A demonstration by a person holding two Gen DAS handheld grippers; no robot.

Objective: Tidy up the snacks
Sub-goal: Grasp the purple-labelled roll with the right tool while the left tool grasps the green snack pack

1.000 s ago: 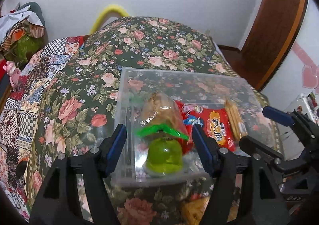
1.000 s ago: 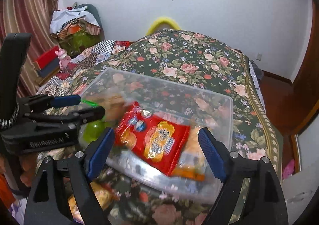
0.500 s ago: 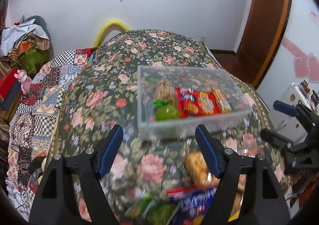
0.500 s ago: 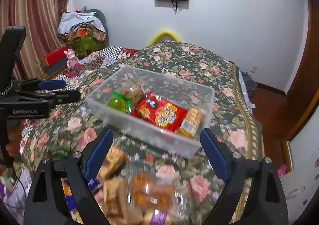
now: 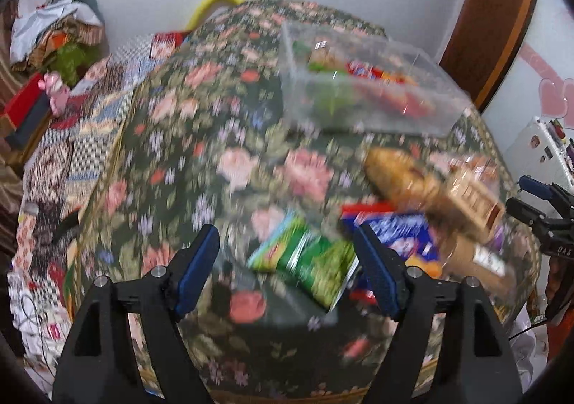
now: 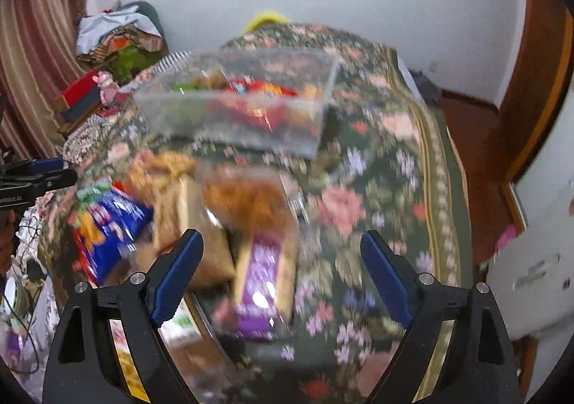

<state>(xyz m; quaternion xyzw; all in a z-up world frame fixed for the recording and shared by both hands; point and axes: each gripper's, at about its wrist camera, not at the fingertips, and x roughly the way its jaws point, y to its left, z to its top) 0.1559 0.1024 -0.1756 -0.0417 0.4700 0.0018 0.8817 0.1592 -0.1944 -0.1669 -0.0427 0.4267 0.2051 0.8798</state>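
Both grippers hang empty above the loose pile of snacks at the near edge of the bed (image 5: 229,167), so the step in hand looks like reaching for the next packets to move into the clear bin (image 5: 362,88). That bin sits toward the far side of the floral bedspread and already holds a red packet, something green and a few biscuit packs, though blur hides the detail. The left gripper (image 5: 287,273) has its fingers spread and opening further, framing the green packet (image 5: 305,257) without touching it; the blue packet (image 5: 401,239) lies just beside its right finger. The right gripper (image 6: 281,275) has its fingers spread wide over the purple-labelled clear pack (image 6: 262,271), with nothing pinched. Next, each gripper probably needs to come down until its fingers straddle 1 packet, then close gently, since these wrappers look soft and crushable and overlap their neighbours. Picking the top packet first should avoid dragging the others off the edge.
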